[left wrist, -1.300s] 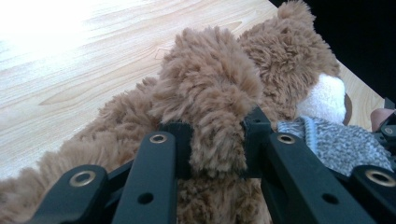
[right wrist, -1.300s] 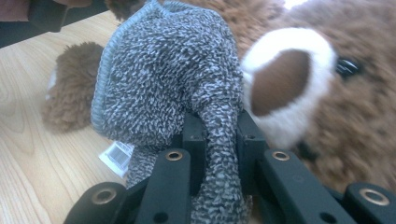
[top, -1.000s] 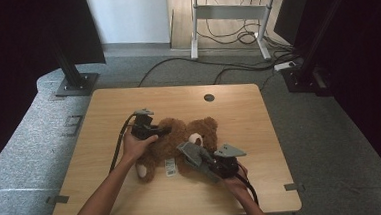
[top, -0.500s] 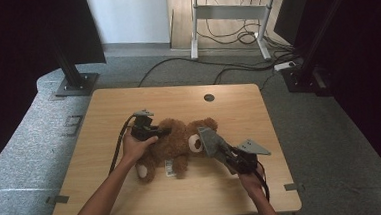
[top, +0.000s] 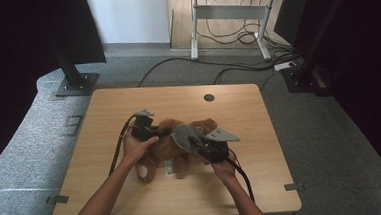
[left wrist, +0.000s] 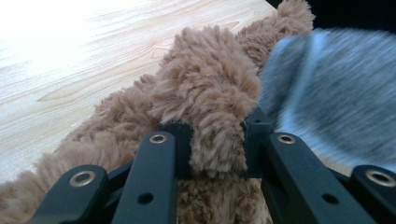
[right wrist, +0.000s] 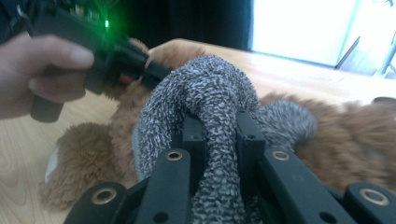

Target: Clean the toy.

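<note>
A brown teddy bear [top: 163,148] lies on the wooden table [top: 128,104], its head toward the right. My left gripper [top: 156,132] is shut on one furry limb [left wrist: 210,93] of the bear; in the left gripper view [left wrist: 212,149] the fur is pinched between the pads. My right gripper [top: 194,141] holds a grey knitted cloth [top: 182,135] just above the bear's body. In the right gripper view [right wrist: 217,135] the grey cloth [right wrist: 205,93] bulges up between the pads, with the bear [right wrist: 345,135] behind and the left gripper [right wrist: 121,51] at the upper left.
The table has a round cable hole [top: 209,97] near its far edge. Bare wood lies at the far side and along the front. Beyond the table stand a black stand base [top: 74,84], floor cables [top: 236,72] and a white desk frame [top: 228,15].
The right gripper, with the grey cloth, swung out to the right and then back left over the bear, ending a little higher. The left gripper and the bear's held limb stayed put.
</note>
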Demonstrator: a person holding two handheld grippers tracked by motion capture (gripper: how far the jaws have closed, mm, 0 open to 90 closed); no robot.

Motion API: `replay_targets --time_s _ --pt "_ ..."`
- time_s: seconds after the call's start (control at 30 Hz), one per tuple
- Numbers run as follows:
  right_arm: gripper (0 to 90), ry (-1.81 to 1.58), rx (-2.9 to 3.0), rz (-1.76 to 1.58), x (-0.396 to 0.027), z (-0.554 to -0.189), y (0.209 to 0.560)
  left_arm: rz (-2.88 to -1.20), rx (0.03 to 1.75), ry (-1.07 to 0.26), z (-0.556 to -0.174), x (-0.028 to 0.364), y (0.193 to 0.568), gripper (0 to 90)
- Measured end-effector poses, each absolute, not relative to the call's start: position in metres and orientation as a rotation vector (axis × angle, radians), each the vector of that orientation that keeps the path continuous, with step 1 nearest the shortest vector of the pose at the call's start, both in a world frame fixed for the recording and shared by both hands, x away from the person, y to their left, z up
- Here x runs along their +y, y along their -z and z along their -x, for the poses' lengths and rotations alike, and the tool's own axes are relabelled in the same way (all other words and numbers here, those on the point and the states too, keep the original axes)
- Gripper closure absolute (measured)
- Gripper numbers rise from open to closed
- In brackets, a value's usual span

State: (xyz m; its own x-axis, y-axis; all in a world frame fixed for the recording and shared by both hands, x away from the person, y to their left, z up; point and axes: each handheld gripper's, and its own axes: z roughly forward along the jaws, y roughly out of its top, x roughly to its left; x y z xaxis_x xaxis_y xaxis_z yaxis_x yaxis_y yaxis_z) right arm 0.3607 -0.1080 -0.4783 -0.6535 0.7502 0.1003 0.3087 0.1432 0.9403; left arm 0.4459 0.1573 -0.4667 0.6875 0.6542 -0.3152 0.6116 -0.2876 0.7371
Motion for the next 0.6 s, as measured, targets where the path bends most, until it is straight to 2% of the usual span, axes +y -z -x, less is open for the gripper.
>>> replay_targets --time_s 0.27,0.6 --pt "78.1 -1.491 2.044 -1.018 -0.111 -0.360 0.480 -1.989 0.971 -0.058 -0.445 0.156 0.466 71.5" --pt "78.2 -1.417 1.928 -1.197 -0.166 -0.360 0.488 -1.975 0.960 -0.061 -0.442 0.158 0.468 71.5"
